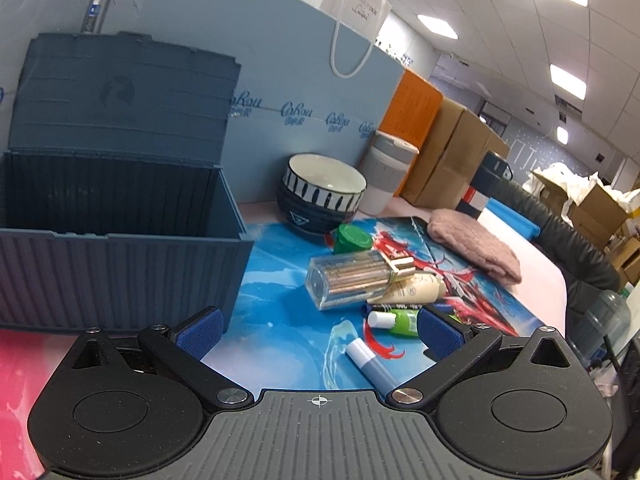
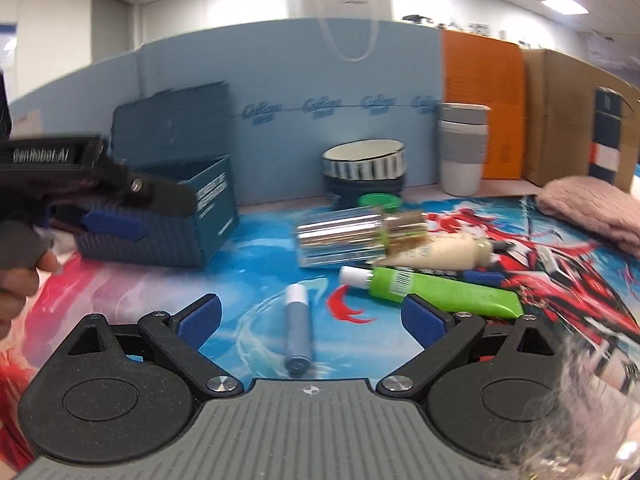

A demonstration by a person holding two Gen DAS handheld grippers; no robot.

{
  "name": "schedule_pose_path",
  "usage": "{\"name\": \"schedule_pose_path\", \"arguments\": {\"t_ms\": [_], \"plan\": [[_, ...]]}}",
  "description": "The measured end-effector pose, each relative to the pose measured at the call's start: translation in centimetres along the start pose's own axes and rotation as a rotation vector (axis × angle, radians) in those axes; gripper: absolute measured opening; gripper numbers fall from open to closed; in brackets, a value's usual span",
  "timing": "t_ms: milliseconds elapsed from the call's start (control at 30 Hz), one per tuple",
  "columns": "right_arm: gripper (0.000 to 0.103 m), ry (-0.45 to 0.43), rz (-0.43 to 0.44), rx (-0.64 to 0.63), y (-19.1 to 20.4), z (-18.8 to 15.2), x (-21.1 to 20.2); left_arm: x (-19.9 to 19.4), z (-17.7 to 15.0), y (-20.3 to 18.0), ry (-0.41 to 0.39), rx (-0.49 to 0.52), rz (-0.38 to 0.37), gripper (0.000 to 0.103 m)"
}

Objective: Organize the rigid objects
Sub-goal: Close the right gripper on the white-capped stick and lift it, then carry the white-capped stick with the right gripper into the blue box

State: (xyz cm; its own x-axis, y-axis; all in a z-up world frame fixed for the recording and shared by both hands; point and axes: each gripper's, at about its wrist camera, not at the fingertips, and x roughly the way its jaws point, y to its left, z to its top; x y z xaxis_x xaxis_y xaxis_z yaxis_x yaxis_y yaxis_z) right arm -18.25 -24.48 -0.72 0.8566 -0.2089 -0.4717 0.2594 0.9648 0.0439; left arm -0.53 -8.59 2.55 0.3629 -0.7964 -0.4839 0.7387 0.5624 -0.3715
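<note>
Right gripper (image 2: 311,312) spread wide and empty, straddling a small blue cylindrical stick with a white cap (image 2: 296,330) lying flat on the tabletop (image 2: 256,280). Likely to roll away if only one pad touches first. Just beyond, to the right: a green plastic tube (image 2: 432,290), easily nudged. Left gripper (image 1: 318,330) also wide open, holding nothing, beside the open dark-blue ribbed storage box (image 1: 120,276).

Clear bottle (image 2: 344,236) motion-blurred; pink cloth (image 2: 592,208) cut off.
</note>
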Motion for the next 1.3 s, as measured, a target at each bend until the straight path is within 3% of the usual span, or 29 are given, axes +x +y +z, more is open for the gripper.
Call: {"name": "schedule_pose_path", "arguments": {"t_ms": [133,233,300,333,433,567,733,900,1033,1167,1300], "plan": [[0.082,0.078,0.026,0.002,0.8,0.8,2.4,-1.4,0.6,0.1,-0.047,0.004,0.006,0.103],[0.065,0.133,0.003,0.027,1.2,0.9,4.5,-2.4,1.1,0.4,-0.079,-0.002,0.010,0.103],[0.048,0.179,0.007,0.049,1.2,0.7,5.7,-2.9,1.4,0.9,-0.098,-0.013,0.015,0.103],[0.046,0.176,-0.008,0.040,1.5,0.5,6.0,-3.2,1.6,1.1,-0.107,-0.019,0.020,0.103],[0.018,0.168,-0.037,-0.018,2.3,0.3,6.1,-4.2,2.2,2.2,-0.142,-0.050,0.032,0.103],[0.016,0.132,-0.002,0.011,2.3,1.3,5.5,-5.7,3.0,4.6,-0.187,-0.125,0.045,0.103],[0.016,0.009,0.038,0.045,3.0,4.0,3.7,-7.7,3.7,7.8,-0.254,-0.219,0.115,0.103],[0.016,-0.136,0.066,0.059,4.4,6.7,2.0,-9.6,3.9,11.0,-0.321,-0.336,0.136,0.103],[0.016,-0.222,0.128,0.128,4.8,8.7,1.6,-10.1,3.9,12.5,-0.323,-0.355,0.233,0.103],[0.016,-0.227,0.211,0.115,6.5,10.7,2.7,-9.8,4.0,13.0,-0.330,-0.316,0.420,0.103],[0.016,-0.212,0.302,0.035,8.8,12.4,4.7,-9.4,4.1,14.2,-0.311,-0.344,0.415,0.103]]}}
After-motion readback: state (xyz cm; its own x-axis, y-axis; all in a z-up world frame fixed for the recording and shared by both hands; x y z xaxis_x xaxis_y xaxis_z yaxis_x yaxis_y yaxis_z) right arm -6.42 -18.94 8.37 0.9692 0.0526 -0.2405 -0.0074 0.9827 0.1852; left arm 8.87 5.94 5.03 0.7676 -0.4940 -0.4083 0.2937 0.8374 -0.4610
